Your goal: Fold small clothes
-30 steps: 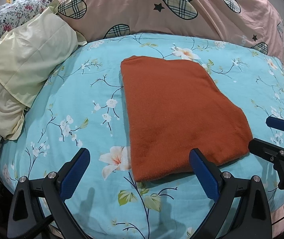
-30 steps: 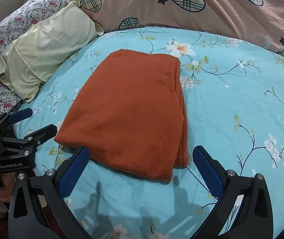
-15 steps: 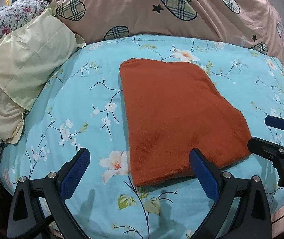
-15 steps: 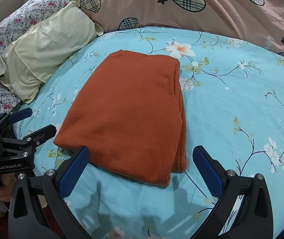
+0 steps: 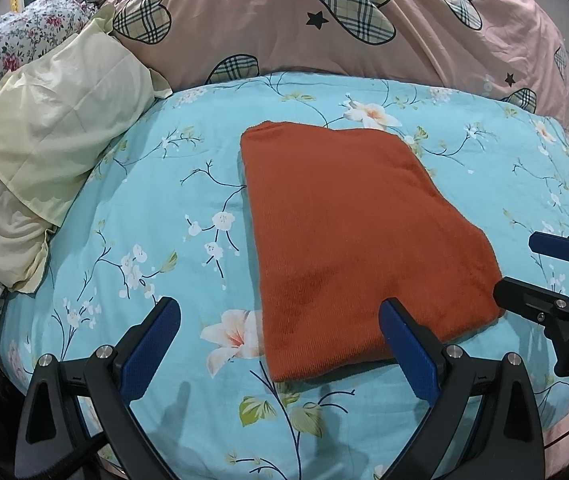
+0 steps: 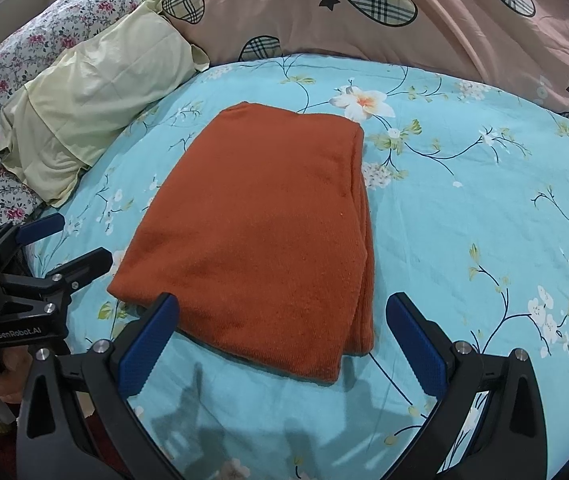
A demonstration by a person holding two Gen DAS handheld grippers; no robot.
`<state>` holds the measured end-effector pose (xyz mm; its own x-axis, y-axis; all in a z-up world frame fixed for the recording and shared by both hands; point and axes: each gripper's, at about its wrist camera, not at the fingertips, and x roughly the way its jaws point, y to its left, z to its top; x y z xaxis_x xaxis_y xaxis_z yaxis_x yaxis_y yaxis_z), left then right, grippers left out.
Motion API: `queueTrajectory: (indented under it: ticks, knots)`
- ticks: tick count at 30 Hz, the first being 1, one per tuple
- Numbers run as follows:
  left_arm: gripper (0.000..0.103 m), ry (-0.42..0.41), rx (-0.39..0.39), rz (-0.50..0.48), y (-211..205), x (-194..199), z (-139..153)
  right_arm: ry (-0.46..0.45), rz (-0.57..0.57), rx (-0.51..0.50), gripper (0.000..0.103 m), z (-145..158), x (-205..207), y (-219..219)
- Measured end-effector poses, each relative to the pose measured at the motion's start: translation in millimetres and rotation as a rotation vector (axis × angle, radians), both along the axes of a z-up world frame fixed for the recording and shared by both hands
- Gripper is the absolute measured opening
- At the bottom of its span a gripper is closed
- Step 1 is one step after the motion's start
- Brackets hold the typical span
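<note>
Garment [image 5: 360, 240] edged nearer | folded, just ahead of both hand-held grippers [image 5: 280, 340] [image 6: 282, 334] | jaws wide, empty

My left tongs [image 5: 280, 344] are matt black plastic with bright metal screw heads, and their fingers [image 5: 406, 342] wear blue pads with a fine ribbed grain — my right tongs [image 6: 284, 338] are built the same. The orange garment [image 5: 348, 236] looks like a soft knit, fuzzy and matt, its folded layers showing at one edge. Under it the turquoise bedspread [image 5: 156, 208] is smooth printed cotton-like cloth, lightly creased. The pale yellow pillow [image 5: 44, 132] is thin, crumpled cloth — the pink quilt [image 5: 324, 20] has a faint sheen.
</note>
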<state>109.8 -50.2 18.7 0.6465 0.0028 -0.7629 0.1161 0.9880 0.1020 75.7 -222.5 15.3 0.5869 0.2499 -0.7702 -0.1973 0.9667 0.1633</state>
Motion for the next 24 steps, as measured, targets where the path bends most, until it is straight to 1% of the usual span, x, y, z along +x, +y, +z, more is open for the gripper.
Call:
queueTrajectory:
  ticks: [14,20,24]
  knots:
    - [0.1,-0.001,0.01,-0.012,-3,9,6,0.0,0.009,-0.002,0.103,3,8,-1]
    - [0.1,-0.019,0.034,0.0,-3,16,8,0.024,0.002,0.007,0.103,-1,20,-6]
    - [0.1,-0.011,0.046,0.011,-1,23,6,0.041,-0.006,0.007,0.103,-6,27,-11]
